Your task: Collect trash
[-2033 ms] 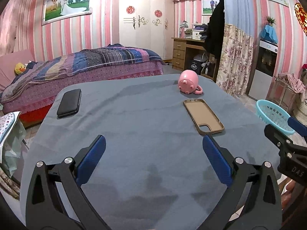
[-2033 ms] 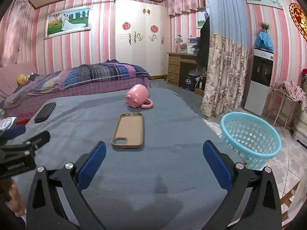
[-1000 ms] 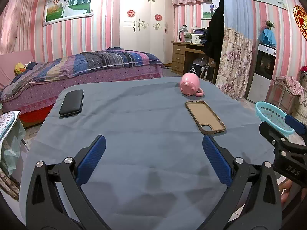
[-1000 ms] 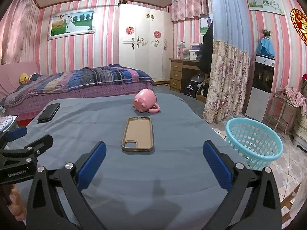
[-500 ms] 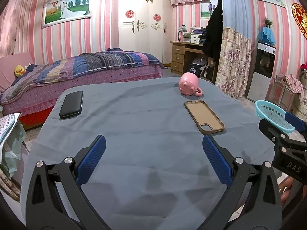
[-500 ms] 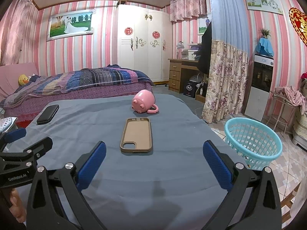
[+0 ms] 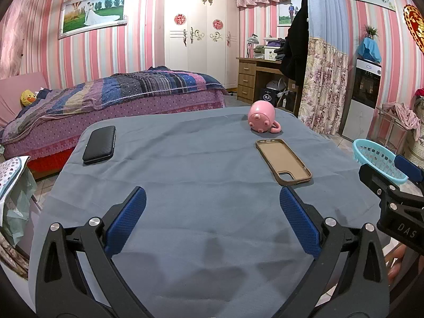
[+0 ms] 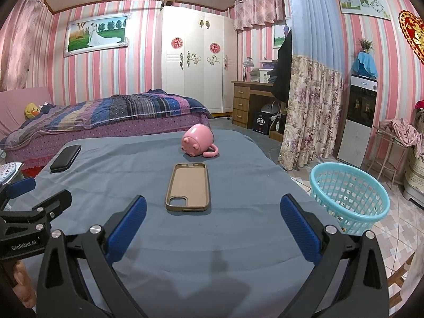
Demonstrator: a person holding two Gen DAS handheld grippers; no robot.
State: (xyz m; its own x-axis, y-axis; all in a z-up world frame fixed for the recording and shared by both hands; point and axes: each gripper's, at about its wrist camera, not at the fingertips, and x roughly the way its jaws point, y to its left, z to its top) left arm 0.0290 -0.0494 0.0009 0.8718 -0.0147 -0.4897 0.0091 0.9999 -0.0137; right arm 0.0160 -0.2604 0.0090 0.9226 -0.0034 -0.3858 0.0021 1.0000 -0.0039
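A turquoise basket point(image 8: 349, 193) stands on the tiled floor just off the right edge of a table point(image 8: 238, 238) covered in blue-grey cloth. What shows of the basket's inside through its mesh looks empty; in the left wrist view only its rim shows, cut off by the right gripper. On the table, a tan phone case point(image 8: 189, 186) lies flat, hollow side up, nearest the basket. Beyond the case, farther from the basket, a pink pig mug point(image 8: 198, 141) lies on its side. A black wallet point(image 7: 100, 144) rests at the table's far side from the basket. The left gripper point(image 7: 212, 220) and right gripper point(image 8: 213, 221) hover over the near edge, jaws spread wide, holding nothing.
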